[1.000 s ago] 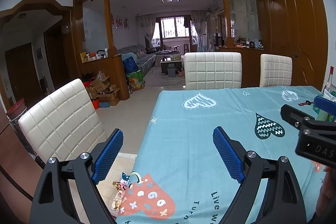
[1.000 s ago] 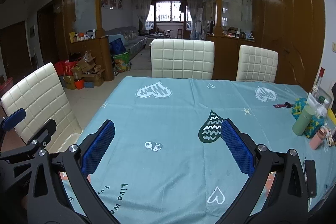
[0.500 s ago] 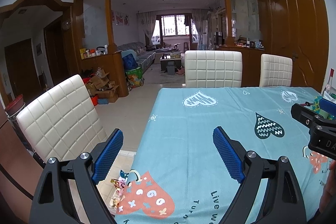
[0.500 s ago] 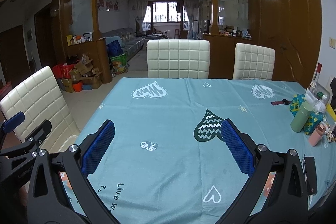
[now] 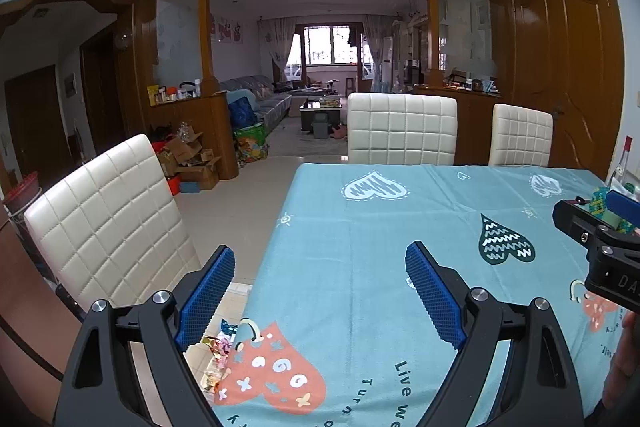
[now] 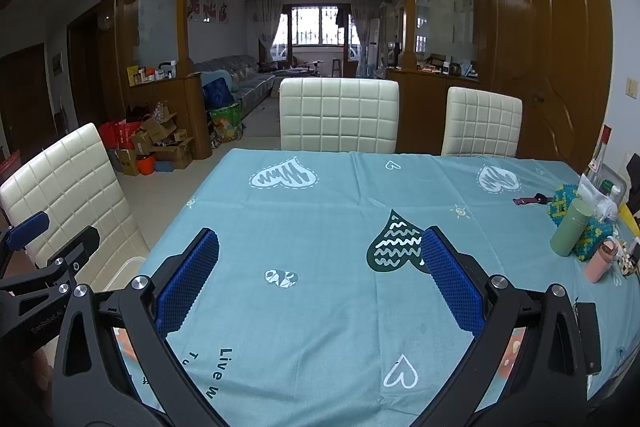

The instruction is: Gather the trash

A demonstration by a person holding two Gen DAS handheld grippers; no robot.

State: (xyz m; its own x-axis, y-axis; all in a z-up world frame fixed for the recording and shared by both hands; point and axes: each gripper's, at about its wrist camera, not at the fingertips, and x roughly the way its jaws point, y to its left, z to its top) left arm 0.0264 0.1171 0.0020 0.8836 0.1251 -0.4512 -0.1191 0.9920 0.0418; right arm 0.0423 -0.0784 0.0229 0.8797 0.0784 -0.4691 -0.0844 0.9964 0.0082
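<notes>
My left gripper (image 5: pixel 316 291) and right gripper (image 6: pixel 320 279) hover over the bench (image 6: pixel 320 219), both spread wide, nothing between the pads. Crumpled wrappers (image 5: pixel 218 343) (the trash) lie on the floor beside the bench's near-left corner.

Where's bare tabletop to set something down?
Free: the tablecloth middle, from the near edge to the two far chairs. Crowded: the right edge, around the green bottle, pink bottle and knitted holder.
</notes>
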